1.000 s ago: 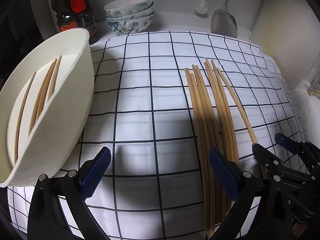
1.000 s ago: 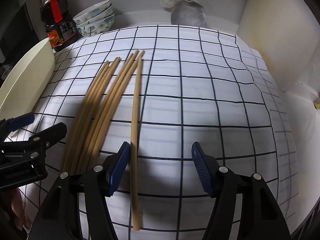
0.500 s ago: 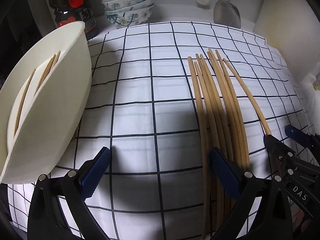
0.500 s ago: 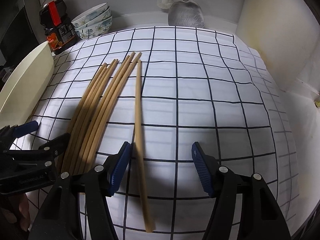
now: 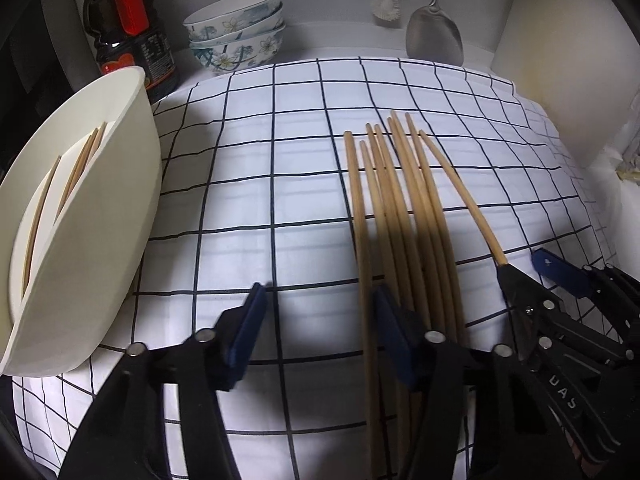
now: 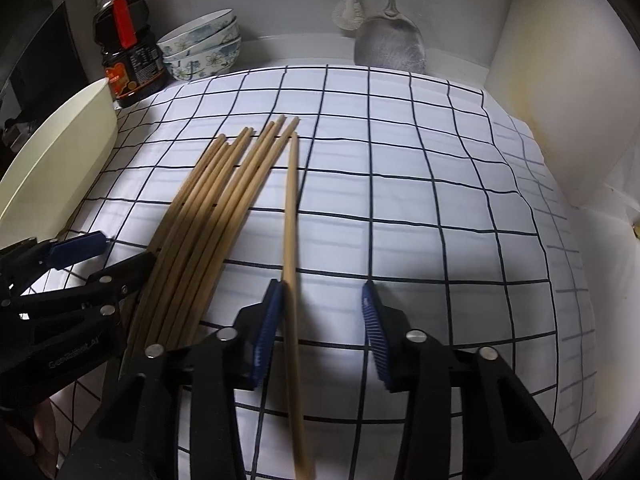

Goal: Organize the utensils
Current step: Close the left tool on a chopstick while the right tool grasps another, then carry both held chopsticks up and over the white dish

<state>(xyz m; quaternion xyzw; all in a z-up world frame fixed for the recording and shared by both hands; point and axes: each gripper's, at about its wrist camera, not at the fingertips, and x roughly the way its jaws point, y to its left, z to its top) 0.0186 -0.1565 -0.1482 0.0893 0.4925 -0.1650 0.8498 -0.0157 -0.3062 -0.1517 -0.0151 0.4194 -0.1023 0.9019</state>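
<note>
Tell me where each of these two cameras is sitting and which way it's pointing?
Left wrist: rides the left gripper, facing forward over the checked cloth; white tub at its left, right gripper at the lower right.
Right wrist: rides the right gripper, looking along a lone chopstick; left gripper at the lower left.
Shared: chopstick bundle, stacked bowls, sauce bottle.
</note>
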